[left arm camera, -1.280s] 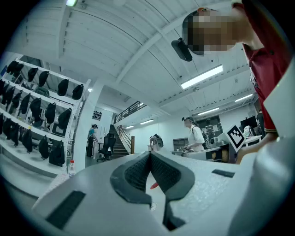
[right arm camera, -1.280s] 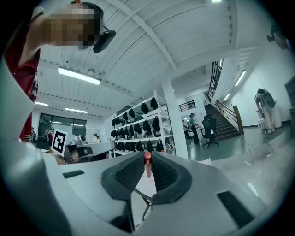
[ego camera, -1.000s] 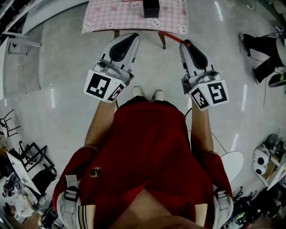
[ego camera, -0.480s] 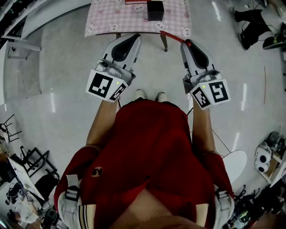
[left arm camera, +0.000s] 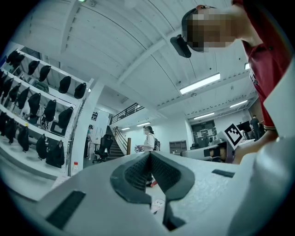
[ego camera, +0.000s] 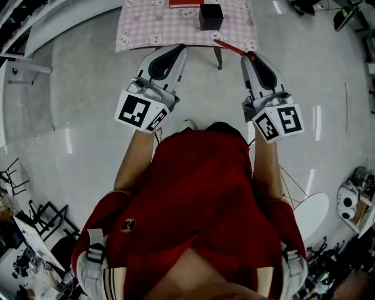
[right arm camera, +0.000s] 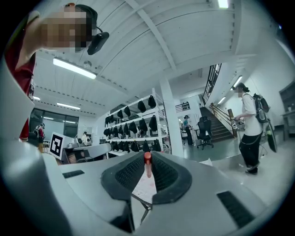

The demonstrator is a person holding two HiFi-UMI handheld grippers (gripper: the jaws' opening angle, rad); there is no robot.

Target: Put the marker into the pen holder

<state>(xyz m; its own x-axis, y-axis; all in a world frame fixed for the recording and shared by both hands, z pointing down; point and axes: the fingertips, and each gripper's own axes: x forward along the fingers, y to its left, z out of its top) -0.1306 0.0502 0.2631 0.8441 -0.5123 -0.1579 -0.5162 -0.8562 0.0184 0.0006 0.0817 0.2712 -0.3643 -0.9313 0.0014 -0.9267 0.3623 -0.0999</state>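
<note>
Black pen holder [ego camera: 211, 16]: a square box standing on the pink checked cloth [ego camera: 152, 29]; its inside is too dark to tell what it holds.
Red marker [ego camera: 229, 48]: outside the holder, gripped by the right gripper [ego camera: 253, 58]. In the head view it slants from the jaws up and left to the cloth's near edge, above the table leg [ego camera: 218, 58] and apart from the holder.
Right gripper view: the marker [right arm camera: 147, 167] stands upright between the ribbed pads [right arm camera: 131, 173]. The jaws are narrow and clamped on it.
Left gripper [ego camera: 170, 53]: in the left gripper view its pads [left arm camera: 136, 173] meet, with nothing between them.
Change from a second ago: the cloth and the holder now sit lower in the head view, with more of the cloth showing. Both shoes showed then; now only one white shoe [ego camera: 188, 124] tip peeks past the red shirt [ego camera: 199, 193]. The seated figures at the upper right have slid almost out of the picture. The grippers keep the same spacing, and the marker has stayed in the right jaws.
Pose: both bare forearms reach forward side by side. The grippers are level with each other and point at the near edge of the cloth, their marker cubes turned back toward the person.
</note>
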